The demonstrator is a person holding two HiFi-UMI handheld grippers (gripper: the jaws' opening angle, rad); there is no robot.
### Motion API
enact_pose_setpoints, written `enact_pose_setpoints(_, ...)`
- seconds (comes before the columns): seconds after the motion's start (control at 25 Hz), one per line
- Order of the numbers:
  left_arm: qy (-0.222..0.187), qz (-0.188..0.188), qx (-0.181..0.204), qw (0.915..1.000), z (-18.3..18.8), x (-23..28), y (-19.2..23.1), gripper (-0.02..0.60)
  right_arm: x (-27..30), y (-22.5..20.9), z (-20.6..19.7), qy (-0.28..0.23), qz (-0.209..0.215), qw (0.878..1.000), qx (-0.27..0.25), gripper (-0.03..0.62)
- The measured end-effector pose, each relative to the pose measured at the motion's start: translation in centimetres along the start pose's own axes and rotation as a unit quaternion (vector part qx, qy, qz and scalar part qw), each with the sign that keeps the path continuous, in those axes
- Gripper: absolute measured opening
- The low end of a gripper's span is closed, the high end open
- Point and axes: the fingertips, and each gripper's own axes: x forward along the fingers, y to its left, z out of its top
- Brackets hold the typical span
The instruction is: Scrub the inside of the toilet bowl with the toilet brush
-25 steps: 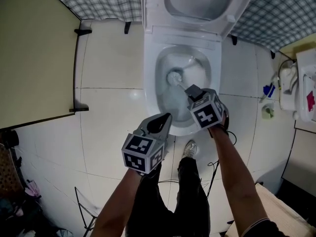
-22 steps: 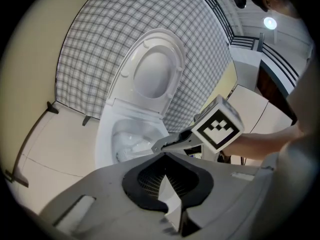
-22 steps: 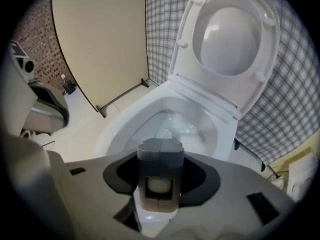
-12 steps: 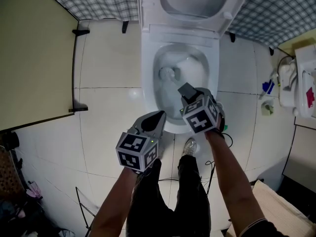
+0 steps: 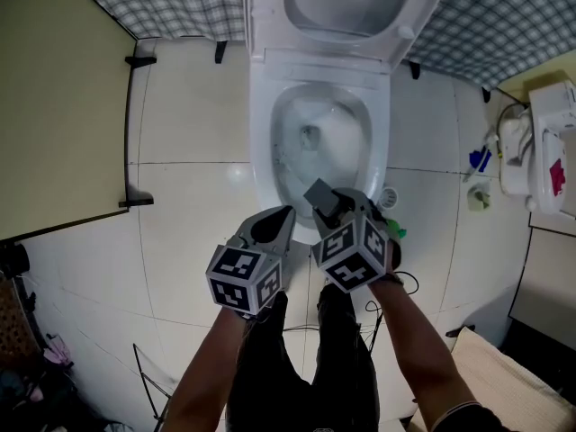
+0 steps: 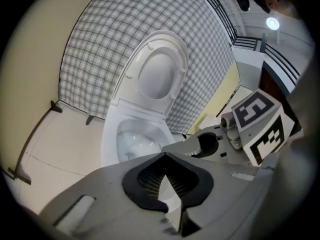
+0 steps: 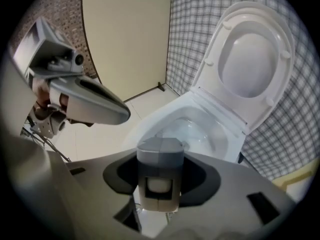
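Observation:
The white toilet bowl (image 5: 261, 151) stands open with its lid (image 5: 351, 7) up, and water sits at the bottom. My right gripper (image 5: 328, 203) hangs over the bowl's near rim, shut on the grey handle of the toilet brush (image 5: 319, 194). In the right gripper view that handle (image 7: 160, 169) stands upright between the jaws. The brush head is hidden below the gripper. My left gripper (image 5: 281, 216) hovers just left of the right one, over the floor by the near rim, shut and holding nothing. Its jaw tips (image 6: 165, 156) meet.
A cream partition (image 5: 54, 106) runs along the left and checked tiles (image 5: 162, 3) cover the back wall. A small round white object (image 5: 389, 196) lies on the floor right of the toilet. A white fixture (image 5: 549, 142) and a blue item (image 5: 479, 158) are at the far right. The person's legs stand below the grippers.
My right gripper has drawn back toward the near rim and to the left, taking the brush with it. The brush head no longer shows in the middle of the bowl. The left gripper barely shifted.

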Motion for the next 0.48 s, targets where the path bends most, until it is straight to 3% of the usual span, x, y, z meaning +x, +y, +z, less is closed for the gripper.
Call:
enact_pose_setpoints(0.28,-0.003,0.011,0.006,0.9999,0.3,-0.4,0.9,0.008,5.3,-5.5,-3.3,0.052,-0.031,0.996,0.059,0.198)
enact_pose_setpoints(0.36,0.0,0.011,0.008,0.9999,0.0,-0.4,0.8,0.008,4.5,-5.0,-3.0,0.043,-0.021,0.998,0.048,0.198)
enact_pose_setpoints(0.48,-0.003,0.003,0.006,1.0,0.0,-0.2,0.2,0.008,0.9,-1.4,-2.5,0.016,0.013,1.0,-0.008,0.198)
